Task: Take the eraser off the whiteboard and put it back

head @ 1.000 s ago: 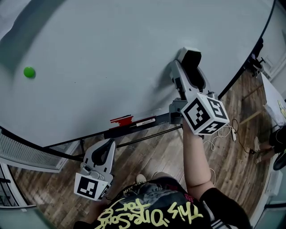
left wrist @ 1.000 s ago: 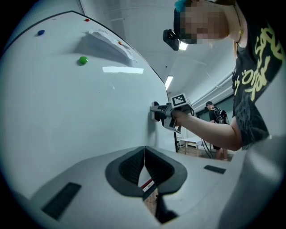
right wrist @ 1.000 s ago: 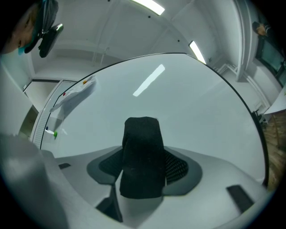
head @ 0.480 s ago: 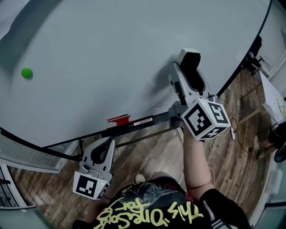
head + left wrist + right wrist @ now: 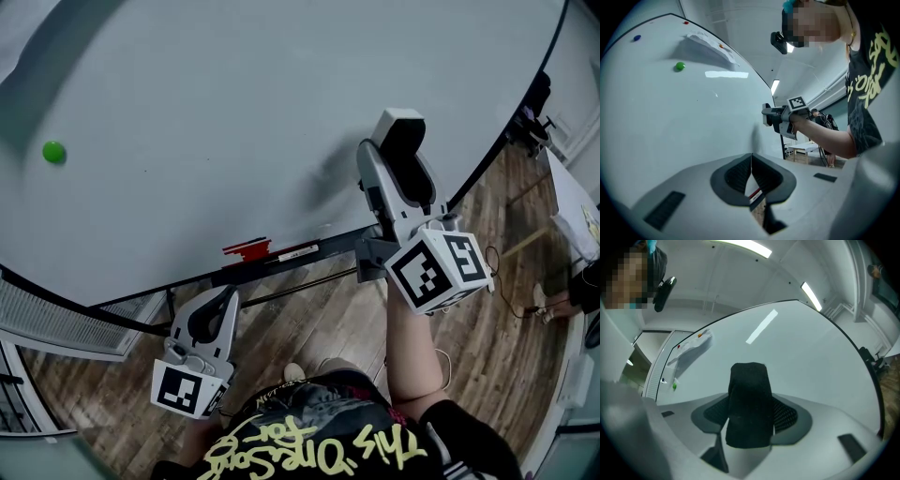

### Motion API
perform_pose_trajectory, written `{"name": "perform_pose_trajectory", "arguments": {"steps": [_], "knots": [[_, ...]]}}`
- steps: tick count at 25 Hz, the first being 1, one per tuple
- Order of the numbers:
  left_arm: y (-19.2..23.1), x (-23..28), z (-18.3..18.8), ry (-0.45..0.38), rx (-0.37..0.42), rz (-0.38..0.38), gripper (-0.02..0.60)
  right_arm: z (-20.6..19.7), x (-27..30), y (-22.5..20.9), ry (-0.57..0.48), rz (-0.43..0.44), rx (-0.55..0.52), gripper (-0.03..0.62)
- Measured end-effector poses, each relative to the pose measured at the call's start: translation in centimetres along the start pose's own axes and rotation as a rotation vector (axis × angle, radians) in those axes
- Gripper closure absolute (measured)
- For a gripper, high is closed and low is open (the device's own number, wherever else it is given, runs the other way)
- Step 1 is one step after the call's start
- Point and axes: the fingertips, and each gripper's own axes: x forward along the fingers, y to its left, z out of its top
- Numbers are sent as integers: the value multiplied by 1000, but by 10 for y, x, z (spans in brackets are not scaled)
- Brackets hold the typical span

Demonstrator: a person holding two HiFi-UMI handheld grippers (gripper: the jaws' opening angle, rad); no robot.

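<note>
The right tongs [image 5: 397, 165] are pinching the eraser [image 5: 402, 133]. From their own camera the dark felt block [image 5: 747, 404] stands upright between the two pads, gripped low on its body, with its top poking out past the tips. So the task's thing is in the air, held in front of the whiteboard [image 5: 234, 103] at its lower right, above the ledge [image 5: 314, 251] that runs along the board's bottom edge.

Over the last second the change is small but telling. The marker cube on the right gripper has slid down and outward toward the person, and the soft shadow the gripper throws on the board now sits further off to its left. To my eye that means the eraser has been drawn back from the surface rather than slid along it, though no view shows the gap itself. I'd say the take-off half of the job is done or very nearly so; what is left is carrying the eraser back and pressing it flat against the board.

The left tongs [image 5: 218, 317] have hardly shifted. They hang low beneath the ledge with their pads pressed together on nothing — through the slit under them only a red marker on the ledge [image 5: 753, 192] shows. A green magnet [image 5: 53, 151] sits on the far left of the board, well apart from all this.
</note>
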Motion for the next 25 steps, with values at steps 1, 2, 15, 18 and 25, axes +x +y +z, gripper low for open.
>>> {"name": "perform_pose_trajectory", "arguments": {"steps": [1, 2, 15, 18, 25], "knots": [[0, 0, 0, 0, 0, 2, 571, 0, -2, 1, 1, 5, 1, 336], [0, 0, 0, 1, 1, 4, 571, -1, -4, 2, 4, 11, 3, 336], [0, 2, 7, -3, 14, 14, 571, 7, -27, 16, 2, 59, 23, 337], [0, 2, 9, -4, 17, 15, 571, 7, -32, 20, 4, 76, 24, 336], [-3, 3, 12, -15, 23, 16, 571, 4, -45, 22, 9, 97, 37, 336]]}}
